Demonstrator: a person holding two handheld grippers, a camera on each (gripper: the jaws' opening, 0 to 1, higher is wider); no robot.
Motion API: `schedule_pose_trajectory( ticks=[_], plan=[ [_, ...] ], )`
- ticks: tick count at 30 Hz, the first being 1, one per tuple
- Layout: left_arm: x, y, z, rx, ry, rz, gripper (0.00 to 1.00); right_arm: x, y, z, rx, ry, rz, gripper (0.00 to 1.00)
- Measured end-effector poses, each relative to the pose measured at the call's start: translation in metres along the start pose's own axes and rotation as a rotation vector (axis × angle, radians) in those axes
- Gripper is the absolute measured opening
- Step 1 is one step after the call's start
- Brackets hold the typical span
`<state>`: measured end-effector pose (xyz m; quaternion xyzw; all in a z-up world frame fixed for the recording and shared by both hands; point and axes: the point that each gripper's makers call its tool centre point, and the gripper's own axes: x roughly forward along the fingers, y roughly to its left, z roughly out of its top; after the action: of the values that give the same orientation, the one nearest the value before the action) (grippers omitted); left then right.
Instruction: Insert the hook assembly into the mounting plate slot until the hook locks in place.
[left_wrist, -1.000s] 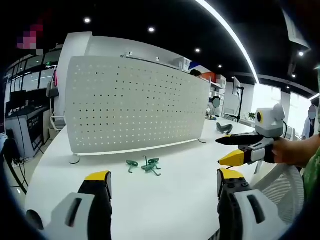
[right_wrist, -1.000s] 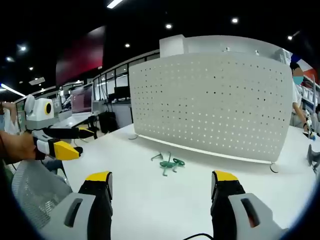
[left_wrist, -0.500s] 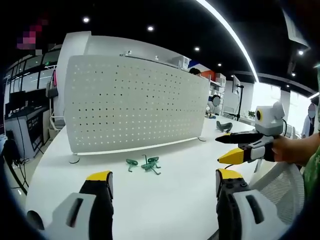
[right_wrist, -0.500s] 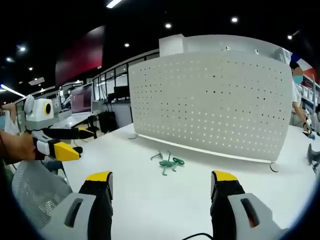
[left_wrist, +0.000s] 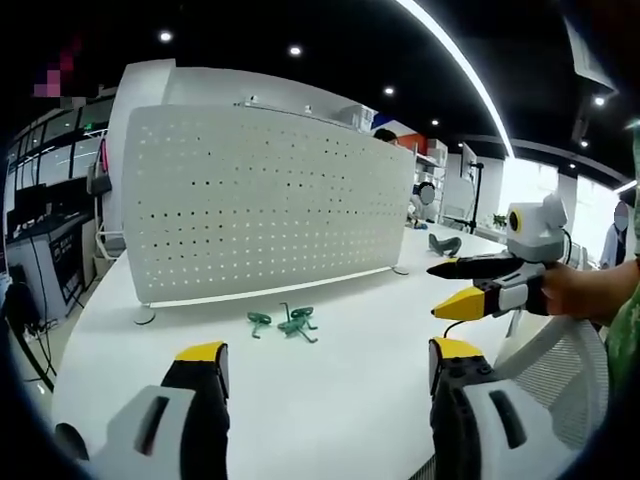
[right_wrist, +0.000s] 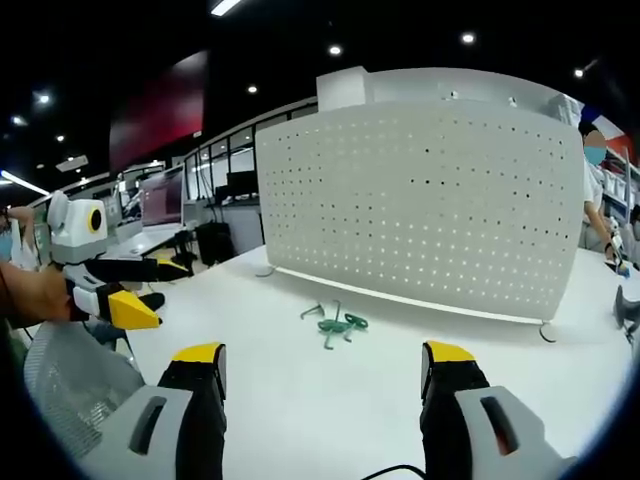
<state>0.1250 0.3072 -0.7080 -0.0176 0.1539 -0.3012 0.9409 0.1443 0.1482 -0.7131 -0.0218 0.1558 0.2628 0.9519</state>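
While the green hooks (left_wrist: 285, 323) lie on the tabletop (left_wrist: 330, 400) before the pegboard (left_wrist: 265, 215) | both jaws spread, empty | hooks likely light, stiff wire; pinch shank.

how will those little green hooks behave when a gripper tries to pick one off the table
The green hooks look like thin bent wire, so probably light and fairly stiff. They lie in a loose cluster, seemingly touching, so lifting one may drag another along. Lying low on the smooth white table, they would likely skid if nudged, not roll.
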Motion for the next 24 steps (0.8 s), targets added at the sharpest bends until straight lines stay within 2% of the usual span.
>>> schedule_pose_trajectory(
  ticks=[24],
  plan=[
    [0.0,-0.003,-0.0005,0.008,0.005,-0.014,0.81,0.002,0.0034,-0.0051,-0.004,0.021,0.016,0.79]
  ],
)
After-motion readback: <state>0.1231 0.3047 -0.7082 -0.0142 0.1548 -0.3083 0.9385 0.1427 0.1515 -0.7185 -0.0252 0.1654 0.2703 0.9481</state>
